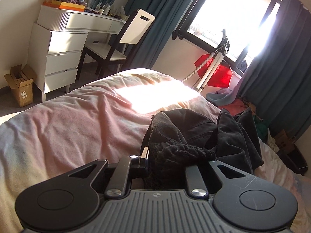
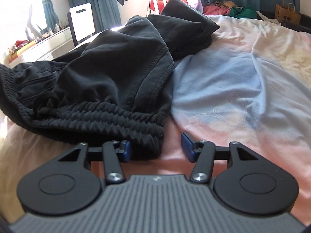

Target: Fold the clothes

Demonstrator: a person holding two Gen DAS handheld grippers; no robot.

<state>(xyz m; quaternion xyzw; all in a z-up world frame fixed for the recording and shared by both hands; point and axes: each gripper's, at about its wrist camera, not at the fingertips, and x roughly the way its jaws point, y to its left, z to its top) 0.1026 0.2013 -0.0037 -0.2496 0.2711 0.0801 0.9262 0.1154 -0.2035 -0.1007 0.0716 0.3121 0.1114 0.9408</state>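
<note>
Nearest us in the left wrist view, our left gripper (image 1: 176,160) has black ruched fabric bunched between its arms. That cloth covers its right finger and most of the gap, so we cannot tell whether it grips the fabric or merely sits under it; only a pale sliver of the left finger shows.

Our right gripper (image 2: 156,145) stands open, its blue pads (image 2: 186,143) well apart. The left pad is touching the corner of the elastic waistband (image 2: 101,120); the right pad hangs over the bare sheet (image 2: 243,101).

These are black trousers (image 2: 120,62), faded cotton with visible seams, a thick gathered waistband and a knotted drawstring (image 2: 45,104). They lie crumpled on the bed, waistband nearest us, the legs running away toward the window (image 1: 231,17) and folded back on themselves at the far end, where the cuffs are hidden in the heap.

Sunlight (image 1: 155,97) blows out a patch of the sheet beyond the trousers in the left view, hiding its detail.
</note>
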